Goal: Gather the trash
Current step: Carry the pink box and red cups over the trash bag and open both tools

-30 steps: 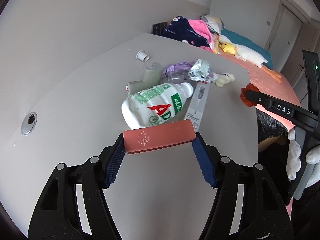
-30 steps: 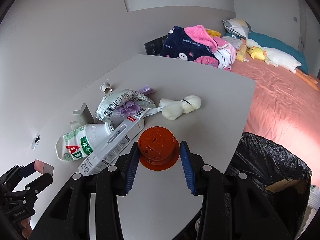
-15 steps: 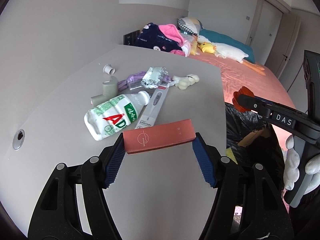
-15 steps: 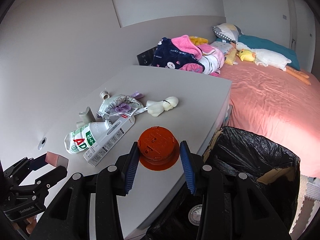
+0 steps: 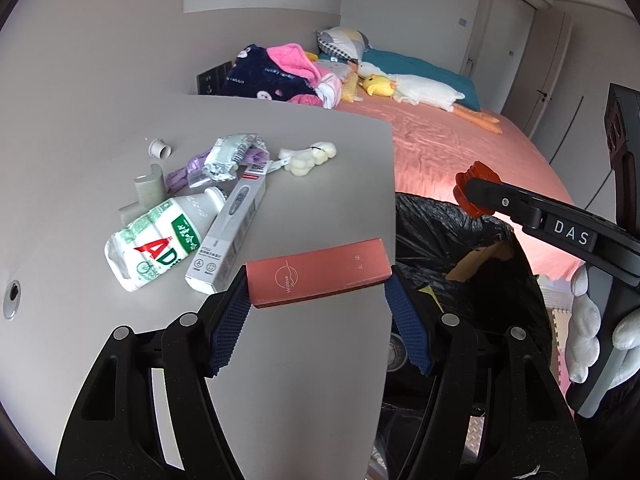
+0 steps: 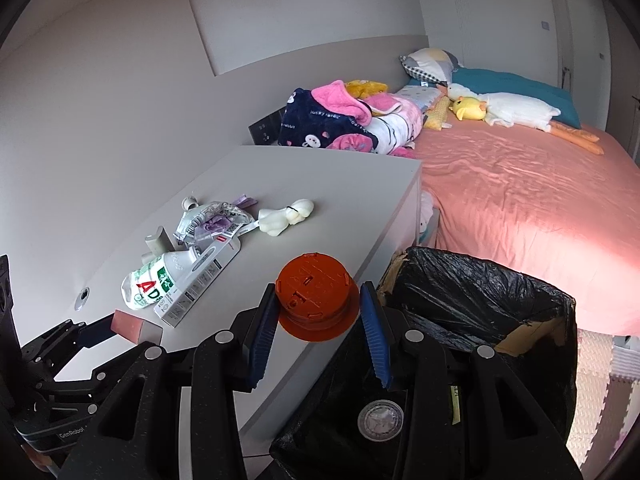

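Now left claw [image 5: 318, 300] around pink box [image 5: 318, 275], right claw [image 6: 318, 320] around orange lid [image 6: 316, 300].

Pale grey walls [image 6: 120, 92] backed a grey table [image 6: 332, 184]. At two o'clock a bed [image 6: 520, 208] wore a pink sheet; closet doors [image 5: 504, 36] stood beyond.

Left gripper [image 5: 318, 312]: black arms w/ round silver screws, bumpy blue pads inside. Right gripper [image 6: 318, 320]: same look; "DAS" in white on its side. White fuzzy glove [image 5: 592, 344] at 4 o'clock in left cam.
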`<state>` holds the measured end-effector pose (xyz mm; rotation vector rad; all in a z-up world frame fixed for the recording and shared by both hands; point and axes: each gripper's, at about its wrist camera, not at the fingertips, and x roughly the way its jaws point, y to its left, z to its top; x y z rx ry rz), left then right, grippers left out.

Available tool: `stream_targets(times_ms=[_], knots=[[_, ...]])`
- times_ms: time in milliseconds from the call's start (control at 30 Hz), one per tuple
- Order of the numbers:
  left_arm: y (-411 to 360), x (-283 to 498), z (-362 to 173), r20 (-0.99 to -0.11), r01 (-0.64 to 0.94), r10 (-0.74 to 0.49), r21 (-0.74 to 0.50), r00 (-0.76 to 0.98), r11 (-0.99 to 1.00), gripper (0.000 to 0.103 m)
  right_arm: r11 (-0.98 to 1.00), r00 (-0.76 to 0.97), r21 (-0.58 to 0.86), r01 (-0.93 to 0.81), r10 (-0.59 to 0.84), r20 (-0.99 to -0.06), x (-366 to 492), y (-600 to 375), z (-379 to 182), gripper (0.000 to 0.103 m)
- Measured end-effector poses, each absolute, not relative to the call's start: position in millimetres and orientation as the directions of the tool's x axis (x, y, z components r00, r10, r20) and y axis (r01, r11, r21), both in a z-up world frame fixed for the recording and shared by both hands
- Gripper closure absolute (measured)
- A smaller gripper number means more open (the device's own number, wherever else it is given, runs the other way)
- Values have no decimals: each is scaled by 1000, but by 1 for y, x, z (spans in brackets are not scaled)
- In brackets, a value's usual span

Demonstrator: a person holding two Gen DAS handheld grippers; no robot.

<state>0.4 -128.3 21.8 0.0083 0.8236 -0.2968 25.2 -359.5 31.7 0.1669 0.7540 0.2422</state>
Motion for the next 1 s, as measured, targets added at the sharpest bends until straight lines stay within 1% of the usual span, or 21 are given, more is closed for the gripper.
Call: stream_targets(times_ms=[667, 800, 833, 867, 900, 933, 967, 1000], knots=[[-198, 6, 16, -739, 428, -363, -112, 568, 897, 38, 966, 736, 255, -37, 199, -647, 6, -421, 33, 60], [-212, 7, 10, -752, 473, -406, -142, 520, 870, 38, 964, 737, 265, 0, 179, -652, 4, -436, 32, 60], [-216, 8, 8, -760, 497, -427, -160, 489, 853, 37, 962, 735, 273, 12, 176, -654, 4, -440, 31, 60], [-221, 8, 4, -771, 524, -453, -184, 448, 831, 34, 959, 733, 282, 32, 169, -659, 3, -445, 30, 59], [-226, 9, 1, -779, 541, -471, -205, 415, 816, 17, 957, 733, 285, 57, 154, -662, 3, -449, 30, 57], [-229, 9, -1, -781, 543, -472, -208, 408, 813, 7, 958, 736, 273, 90, 121, -666, 2, -453, 30, 46], [-232, 9, -2, -779, 545, -472, -205, 412, 813, 7, 959, 744, 254, 127, 77, -664, 0, -456, 32, 29], [-235, 9, -2, -781, 547, -466, -195, 415, 814, 7, 958, 756, 239, 157, 39, -654, -3, -459, 33, 25]])
